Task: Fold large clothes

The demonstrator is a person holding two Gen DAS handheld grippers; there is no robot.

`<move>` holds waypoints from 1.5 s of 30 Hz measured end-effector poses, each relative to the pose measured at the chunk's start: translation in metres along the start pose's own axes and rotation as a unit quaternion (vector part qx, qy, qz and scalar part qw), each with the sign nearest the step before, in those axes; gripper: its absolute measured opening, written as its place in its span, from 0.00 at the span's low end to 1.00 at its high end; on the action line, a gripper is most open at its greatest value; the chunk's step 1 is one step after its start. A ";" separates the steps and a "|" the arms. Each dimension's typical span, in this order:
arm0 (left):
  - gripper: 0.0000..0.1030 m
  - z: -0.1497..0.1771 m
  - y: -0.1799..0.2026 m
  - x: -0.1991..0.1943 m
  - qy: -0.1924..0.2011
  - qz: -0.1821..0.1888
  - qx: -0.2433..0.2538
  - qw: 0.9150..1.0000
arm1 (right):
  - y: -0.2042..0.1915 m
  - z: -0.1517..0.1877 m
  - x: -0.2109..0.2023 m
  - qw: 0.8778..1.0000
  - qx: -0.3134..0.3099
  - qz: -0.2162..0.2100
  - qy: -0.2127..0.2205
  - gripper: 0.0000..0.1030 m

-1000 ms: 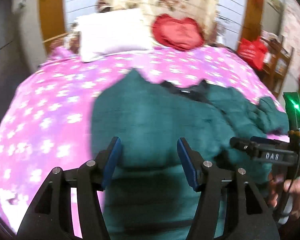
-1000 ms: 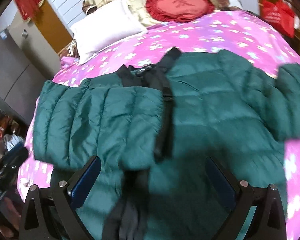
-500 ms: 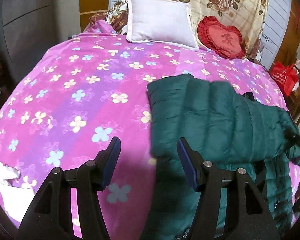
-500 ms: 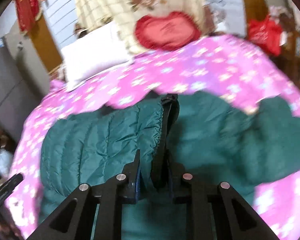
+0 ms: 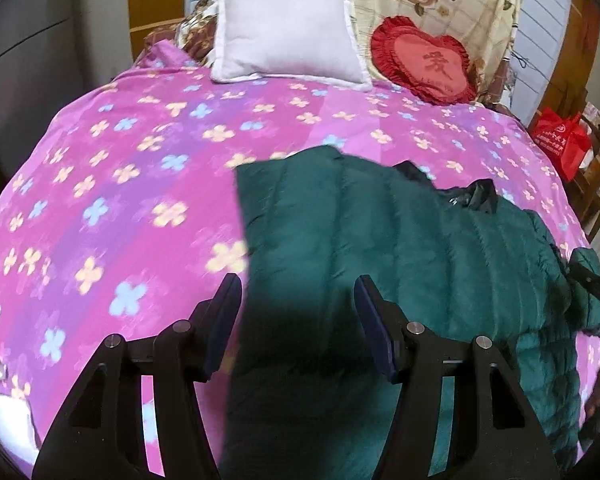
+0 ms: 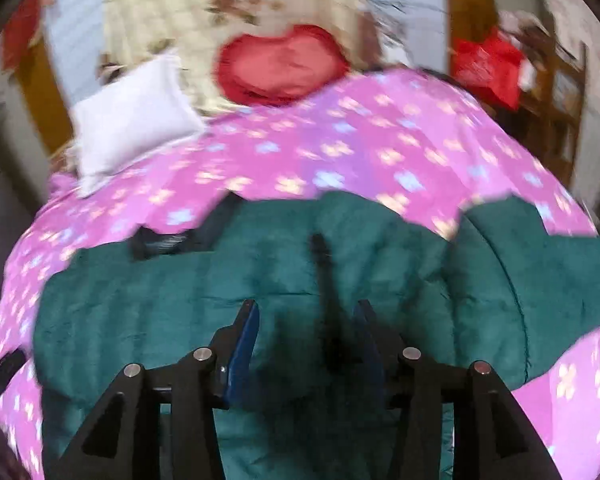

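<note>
My green puffer jacket (image 5: 412, 248) lies across the near half of the bed (image 5: 140, 168), closer to its right edge than its left, with its collar (image 6: 172, 240) turned toward the headboard end where the white pillow (image 5: 284, 40) and the red heart cushion (image 5: 424, 64) sit. As I judge it, the fold is only partly made. One side panel is laid over the body, its straight edge running from the foot of the bed toward the pillow. The sleeve (image 6: 540, 260) on the far right side lies spread out toward the bed's right edge, so that side, and the final halving of the length, are left to do.

My left gripper (image 5: 298, 320) is about half open and holds nothing. Its pads straddle the folded panel's left edge, hanging over the cloth; I see no pinch.

My right gripper (image 6: 306, 340) has just been opening, and its jaws now stand moderately apart. The dark zipper strip (image 6: 324, 272) of the jacket front runs up from between them. The right-wrist view is blurred, so I cannot be sure, but the cloth seems to lie loose between the pads rather than clamped.
</note>
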State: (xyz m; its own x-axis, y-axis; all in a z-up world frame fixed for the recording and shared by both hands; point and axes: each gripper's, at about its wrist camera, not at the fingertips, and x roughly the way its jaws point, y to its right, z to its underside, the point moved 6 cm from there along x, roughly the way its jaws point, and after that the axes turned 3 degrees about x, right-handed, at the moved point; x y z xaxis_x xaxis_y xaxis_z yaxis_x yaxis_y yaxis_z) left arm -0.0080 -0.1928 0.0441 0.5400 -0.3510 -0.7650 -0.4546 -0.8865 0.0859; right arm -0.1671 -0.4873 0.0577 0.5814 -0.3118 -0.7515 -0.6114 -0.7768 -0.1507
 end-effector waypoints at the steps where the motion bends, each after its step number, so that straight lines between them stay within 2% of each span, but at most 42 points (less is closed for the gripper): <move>1: 0.57 -0.002 0.005 0.003 0.000 0.000 0.002 1.000 | -0.014 0.001 0.001 1.000 -0.022 -0.018 -0.009 0.46; 5: 0.57 -0.005 0.022 0.025 -0.010 0.000 0.007 1.000 | -0.049 0.011 0.036 0.995 -0.052 -0.059 -0.066 0.46; 10: 0.58 -0.003 0.028 0.046 -0.024 -0.016 0.009 1.000 | -0.044 0.011 0.087 0.995 -0.036 -0.033 -0.082 0.46; 14: 0.59 0.000 0.029 0.052 -0.023 -0.021 0.013 0.999 | -0.046 0.008 0.097 0.994 -0.044 -0.033 -0.090 0.46; 17: 0.60 0.002 0.029 0.054 -0.026 -0.024 0.016 0.999 | -0.045 0.005 0.077 0.993 -0.052 -0.033 -0.098 0.46; 20: 0.60 0.003 0.030 0.054 -0.026 -0.023 0.020 0.999 | -0.043 0.006 0.042 0.994 -0.070 -0.037 -0.069 0.46; 22: 0.61 0.005 0.029 0.054 -0.025 -0.019 0.017 0.999 | -0.039 0.019 0.039 0.993 -0.084 -0.023 -0.075 0.46; 24: 0.61 0.006 0.028 0.053 -0.020 -0.016 0.013 1.000 | -0.031 0.035 0.053 0.992 -0.084 -0.002 -0.099 0.46; 25: 0.61 0.007 0.029 0.053 -0.015 -0.014 0.013 1.000 | -0.028 0.042 0.062 0.991 -0.075 -0.011 -0.106 0.46; 27: 0.61 0.008 0.030 0.050 -0.012 -0.016 0.018 1.000 | -0.025 0.044 0.060 0.993 -0.066 -0.021 -0.095 0.46; 29: 0.61 0.009 0.030 0.041 -0.019 -0.015 0.015 1.000 | -0.023 0.043 0.047 0.993 -0.058 -0.030 -0.099 0.46; 32: 0.61 0.008 0.033 0.017 -0.008 0.006 0.000 1.000 | -0.017 0.043 0.021 0.995 -0.050 -0.042 -0.077 0.46; 36: 0.61 0.009 0.049 -0.010 0.004 0.023 0.007 1.000 | 0.000 0.050 -0.011 0.997 -0.049 -0.022 -0.056 0.49; 39: 0.61 0.016 0.067 -0.026 0.005 0.041 0.017 0.999 | 0.018 0.057 -0.028 0.998 -0.035 -0.017 -0.051 0.61; 45: 0.61 0.035 0.101 -0.039 -0.005 0.058 0.039 0.998 | 0.056 0.066 -0.055 0.999 -0.028 0.012 -0.032 0.62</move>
State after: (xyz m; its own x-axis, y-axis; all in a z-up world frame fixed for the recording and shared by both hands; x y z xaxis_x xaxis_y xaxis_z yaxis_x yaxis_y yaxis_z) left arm -0.0995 -0.2581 0.0599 0.4734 -0.4466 -0.7592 -0.5671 -0.8141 0.1253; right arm -0.2690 -0.4768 0.0482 0.5305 -0.2969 -0.7940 -0.5929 -0.7994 -0.0973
